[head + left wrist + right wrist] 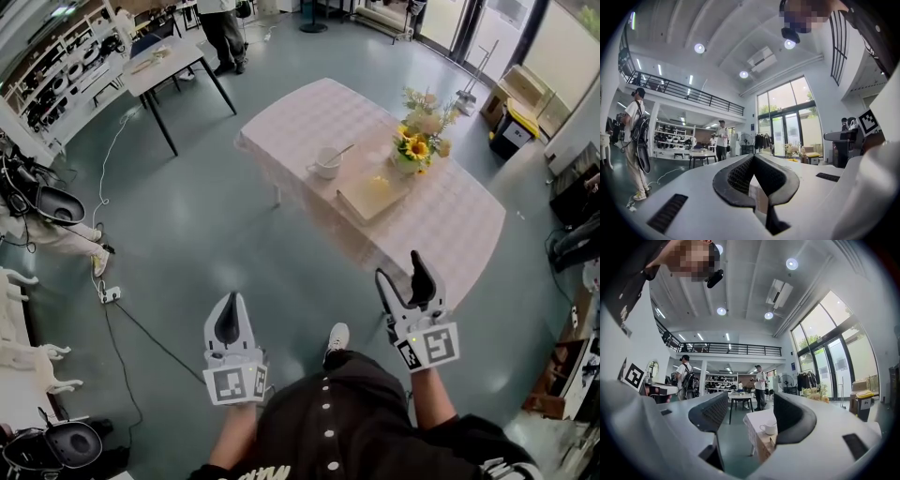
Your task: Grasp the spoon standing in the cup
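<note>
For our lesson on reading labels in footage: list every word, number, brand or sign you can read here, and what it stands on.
No text can be read.
Cube on the left gripper: square marker pattern, no words.
Cube on the right gripper: the same.
White print on the black shirt: cut off by the frame edge, unreadable.
Pale patch on the yellow-and-black bin: too small to read.

floor (206, 225) grey-green | tall windows (834, 343) | black-legged table (164, 61) | shelving (56, 84), probably
</note>
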Available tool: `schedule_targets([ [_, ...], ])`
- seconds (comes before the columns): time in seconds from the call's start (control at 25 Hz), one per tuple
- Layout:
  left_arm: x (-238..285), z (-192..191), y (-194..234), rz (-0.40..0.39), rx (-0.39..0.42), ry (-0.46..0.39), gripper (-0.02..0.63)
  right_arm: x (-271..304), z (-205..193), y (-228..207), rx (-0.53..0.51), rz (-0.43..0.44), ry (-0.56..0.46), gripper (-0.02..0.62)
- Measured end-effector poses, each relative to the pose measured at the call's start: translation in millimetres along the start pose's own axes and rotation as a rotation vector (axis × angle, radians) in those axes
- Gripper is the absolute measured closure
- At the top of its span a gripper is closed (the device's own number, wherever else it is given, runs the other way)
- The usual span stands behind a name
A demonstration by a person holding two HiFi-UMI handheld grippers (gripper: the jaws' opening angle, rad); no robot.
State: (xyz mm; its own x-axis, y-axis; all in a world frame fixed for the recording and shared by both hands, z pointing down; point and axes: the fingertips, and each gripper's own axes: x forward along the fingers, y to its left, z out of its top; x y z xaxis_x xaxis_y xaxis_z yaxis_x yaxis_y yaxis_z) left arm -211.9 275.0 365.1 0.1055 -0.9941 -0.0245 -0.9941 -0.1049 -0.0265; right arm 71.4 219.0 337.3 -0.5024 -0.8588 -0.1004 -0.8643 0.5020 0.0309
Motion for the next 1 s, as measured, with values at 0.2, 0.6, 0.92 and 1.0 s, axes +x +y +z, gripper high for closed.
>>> schedule_targets([
  [0.2,40.7,1.2,-13.0,-0.003,-0.002,0.002,0.589,23.7,-3.2,-32.7,-0.001,0.0,0.002,0.311],
  [0.6,101.9,4.2,-37.3,-0.002,0.0,0.0,0.589,63.6,-7.9,-82.2,0.0,0.031,0.005,0.31],
  [0.92,115.1,4.5,-49.9,0.021,-0.012,-0.001,0.589,76.8,-4.7,-100.1,0.003,0.059,-0.003,0.31],
  [1.0,114.1,-1.8,-48.0,0.029,-0.013,0.012,0.589,78.7,-9.2,-101.2,0.01,0.06,0.004,0.31],
])
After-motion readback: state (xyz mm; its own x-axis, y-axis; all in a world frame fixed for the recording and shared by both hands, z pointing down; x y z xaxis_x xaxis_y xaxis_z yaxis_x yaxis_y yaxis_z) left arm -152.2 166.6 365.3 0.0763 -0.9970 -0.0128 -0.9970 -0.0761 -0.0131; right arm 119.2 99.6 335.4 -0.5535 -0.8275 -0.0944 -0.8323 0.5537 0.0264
